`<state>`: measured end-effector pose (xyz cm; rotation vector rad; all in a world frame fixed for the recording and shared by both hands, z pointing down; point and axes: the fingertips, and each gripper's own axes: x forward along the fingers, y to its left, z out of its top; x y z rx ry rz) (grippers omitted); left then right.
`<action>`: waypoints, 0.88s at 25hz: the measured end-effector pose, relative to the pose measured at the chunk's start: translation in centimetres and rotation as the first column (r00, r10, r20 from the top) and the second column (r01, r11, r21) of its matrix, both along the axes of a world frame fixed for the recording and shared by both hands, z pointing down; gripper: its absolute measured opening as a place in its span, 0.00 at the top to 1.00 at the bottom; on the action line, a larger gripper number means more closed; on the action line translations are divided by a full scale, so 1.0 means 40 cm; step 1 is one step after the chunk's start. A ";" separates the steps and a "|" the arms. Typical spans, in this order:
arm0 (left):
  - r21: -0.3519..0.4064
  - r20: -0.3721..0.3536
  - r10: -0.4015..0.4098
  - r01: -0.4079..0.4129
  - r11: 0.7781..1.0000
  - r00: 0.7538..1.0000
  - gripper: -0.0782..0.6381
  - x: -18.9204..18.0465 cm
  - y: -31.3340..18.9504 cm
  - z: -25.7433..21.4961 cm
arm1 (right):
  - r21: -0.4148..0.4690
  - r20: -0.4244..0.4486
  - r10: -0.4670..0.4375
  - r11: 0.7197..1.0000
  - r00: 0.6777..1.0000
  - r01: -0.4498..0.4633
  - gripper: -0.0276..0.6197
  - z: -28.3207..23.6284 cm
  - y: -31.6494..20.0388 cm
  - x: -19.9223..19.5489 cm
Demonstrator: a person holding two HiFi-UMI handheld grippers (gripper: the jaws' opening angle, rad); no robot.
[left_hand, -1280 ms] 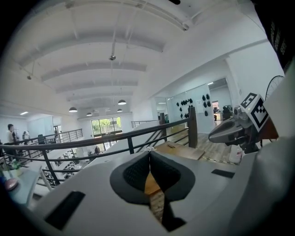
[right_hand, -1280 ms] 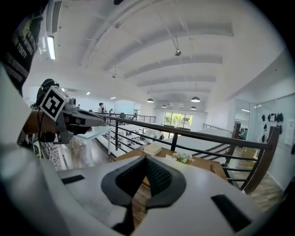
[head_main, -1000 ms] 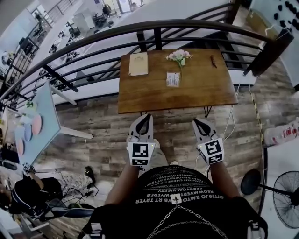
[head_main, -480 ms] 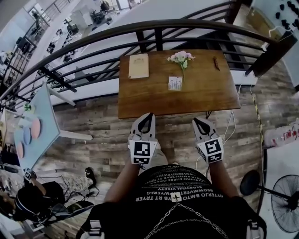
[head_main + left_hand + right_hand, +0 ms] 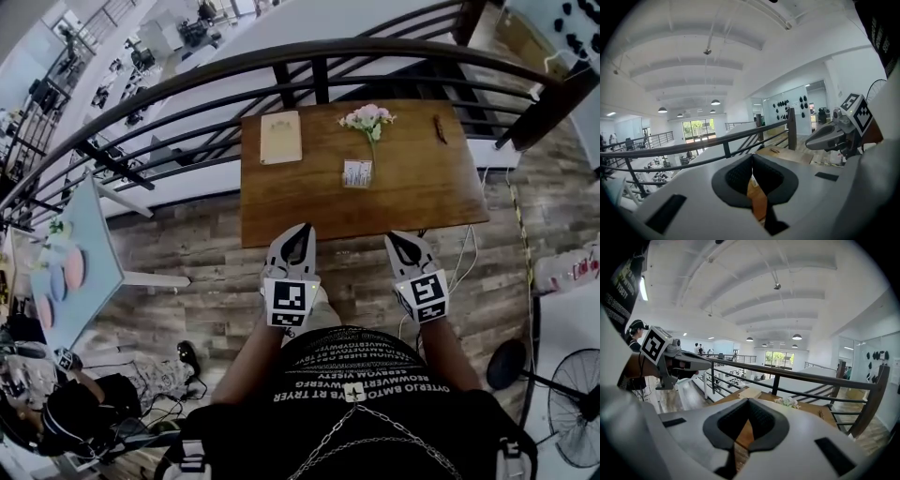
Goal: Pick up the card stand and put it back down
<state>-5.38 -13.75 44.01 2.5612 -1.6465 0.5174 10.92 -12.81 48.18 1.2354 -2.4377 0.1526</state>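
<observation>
The card stand [image 5: 357, 173] is a small clear holder with a printed card, upright at the middle of the wooden table [image 5: 281, 202]. Just behind it is a bunch of pink and white flowers [image 5: 368, 117]. My left gripper [image 5: 302, 231] hangs over the floor just short of the table's near edge, shut and empty. At the same height to its right, my right gripper [image 5: 395, 240] is also shut and empty. Each gripper view looks past closed dark pads: the left gripper [image 5: 751, 157] and the right gripper [image 5: 748, 402], with the table beyond. Both are well short of the stand.
A tan booklet [image 5: 280, 137] lies at the table's far left, a small dark object [image 5: 440, 128] at its far right. A dark curved railing [image 5: 319, 58] runs behind the table. A pale blue table [image 5: 75, 258] stands at the left, a fan [image 5: 567, 408] at the lower right, and cables [image 5: 464, 258] lie on the floor.
The table has slid slightly nearer and to the right in the head view. Both grippers now sit closer to its front edge, still shut.
</observation>
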 end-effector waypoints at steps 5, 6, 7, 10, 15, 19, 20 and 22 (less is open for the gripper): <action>-0.004 -0.006 0.044 -0.044 0.999 0.999 0.85 0.013 -0.035 -0.006 | -0.007 0.005 0.030 1.000 1.000 -0.030 0.93 -0.015 -0.037 -0.004; -0.002 -0.007 0.050 -0.050 0.999 0.999 0.85 0.013 -0.042 -0.006 | -0.008 0.005 0.034 0.999 0.999 -0.034 0.93 -0.016 -0.042 -0.005; -0.002 -0.008 0.055 -0.055 0.998 0.998 0.85 0.013 -0.049 -0.006 | -0.006 0.003 0.039 0.999 0.999 -0.039 0.93 -0.016 -0.046 -0.006; 0.003 -0.012 0.074 -0.074 0.997 0.997 0.85 0.010 -0.073 -0.010 | 0.005 -0.006 0.058 0.998 0.998 -0.058 0.93 -0.020 -0.062 -0.005; 0.019 -0.024 0.106 -0.106 0.994 0.994 0.85 0.000 -0.114 -0.020 | 0.003 -0.015 0.091 0.996 0.996 -0.091 0.93 -0.028 -0.080 -0.016; 0.027 -0.026 0.132 -0.132 0.991 0.991 0.85 -0.019 -0.146 -0.016 | 0.004 -0.022 0.110 0.994 0.994 -0.110 0.93 -0.019 -0.102 -0.039; 0.028 -0.029 0.136 -0.135 0.990 0.990 0.85 -0.028 -0.153 -0.016 | 0.008 -0.025 0.115 0.993 0.993 -0.115 0.93 -0.020 -0.108 -0.046; 0.028 -0.037 0.140 -0.139 0.990 0.989 0.85 -0.048 -0.170 -0.017 | 0.016 -0.033 0.121 0.993 0.992 -0.121 0.93 -0.025 -0.120 -0.062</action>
